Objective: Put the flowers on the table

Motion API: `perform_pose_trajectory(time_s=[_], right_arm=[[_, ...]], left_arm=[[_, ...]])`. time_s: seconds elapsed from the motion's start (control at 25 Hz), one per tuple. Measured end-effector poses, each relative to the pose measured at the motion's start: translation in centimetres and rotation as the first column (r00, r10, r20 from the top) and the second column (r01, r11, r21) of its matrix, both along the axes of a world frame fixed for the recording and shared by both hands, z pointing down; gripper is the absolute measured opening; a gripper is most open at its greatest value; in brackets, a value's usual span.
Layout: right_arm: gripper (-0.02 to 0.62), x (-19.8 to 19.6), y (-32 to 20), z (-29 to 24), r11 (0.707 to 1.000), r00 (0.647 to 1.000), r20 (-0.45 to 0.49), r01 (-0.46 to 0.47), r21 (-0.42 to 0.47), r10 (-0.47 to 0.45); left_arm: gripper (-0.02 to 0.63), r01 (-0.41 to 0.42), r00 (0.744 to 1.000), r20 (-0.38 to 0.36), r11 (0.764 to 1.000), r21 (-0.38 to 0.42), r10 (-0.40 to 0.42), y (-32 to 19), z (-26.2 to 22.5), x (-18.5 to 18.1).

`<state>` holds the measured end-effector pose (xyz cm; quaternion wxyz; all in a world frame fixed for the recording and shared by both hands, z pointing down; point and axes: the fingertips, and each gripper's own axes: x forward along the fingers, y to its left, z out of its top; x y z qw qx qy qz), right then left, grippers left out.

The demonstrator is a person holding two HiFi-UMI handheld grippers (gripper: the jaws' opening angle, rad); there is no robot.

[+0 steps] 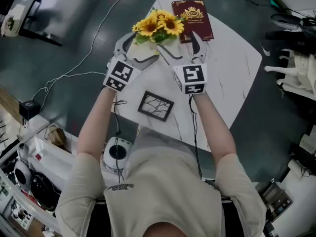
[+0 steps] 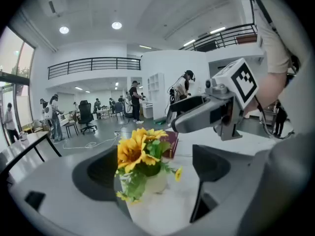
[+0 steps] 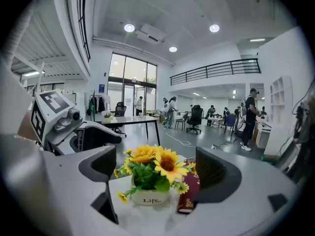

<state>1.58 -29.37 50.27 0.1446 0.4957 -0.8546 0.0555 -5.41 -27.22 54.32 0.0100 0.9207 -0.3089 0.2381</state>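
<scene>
Yellow sunflowers [image 1: 159, 25] with green leaves fill a small white pot [image 3: 147, 198] with dark lettering on its side. The pot stands upright near the far corner of a white, faintly veined surface [image 1: 232, 68]. Just beside it, on the person's right, lies a burgundy book [image 1: 193, 19] with a gold crest, and the blooms overlap its near corner in the head view. The left tongs [image 1: 138, 48] and the right tongs [image 1: 181, 48] reach in from either side. Both are spread wide and grip nothing; each one's own view shows the flowers in the gap ahead, clear of both jaws. Nearer the person, a small dark-framed picture [image 1: 156, 105] of pale branching lines lies flat, well apart from the pot. Around the surface is a dark grey floor [image 1: 74, 28] crossed by a thin white cable [image 1: 94, 43], with cluttered equipment at the edges. The room is a tall white hall with round ceiling lights, a black mezzanine railing [image 2: 93, 63], desks, office chairs and several standing people [image 3: 251, 117] in the distance.
</scene>
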Motion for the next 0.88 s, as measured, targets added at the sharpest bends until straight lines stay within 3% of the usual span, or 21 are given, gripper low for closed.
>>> perform_pose_trajectory(time_s=[0.28,0.48,0.6,0.76,0.88], right_arm=[[0.506,1.6,2.2,-8.2,0.996,1.0,-0.018,0.016,0.09,-0.015],[0.505,2.4,4.5,-14.2,0.989,0.999,0.029,0.017,0.146,-0.022],[0.502,2.8,6.0,-17.2,0.985,0.998,0.059,0.012,0.174,-0.023],[0.451,3.0,7.9,-19.7,0.981,0.996,0.081,0.012,0.195,-0.028],[0.354,3.1,9.3,-21.7,0.976,0.991,0.124,0.015,0.218,-0.043]], left_arm=[[0.466,0.046,0.999,-0.01,0.997,0.059,-0.045,1.2,-7.8,-0.9],[0.412,0.076,0.997,-0.02,0.991,0.11,-0.074,2.9,-13.7,-1.1],[0.354,0.11,0.993,-0.065,0.986,0.126,-0.102,4.1,-17.0,-1.2],[0.308,0.144,0.985,-0.118,0.979,0.142,-0.127,6.0,-20.3,-1.0],[0.253,0.145,0.983,-0.136,0.978,0.152,-0.125,7.4,-22.4,-0.9]])
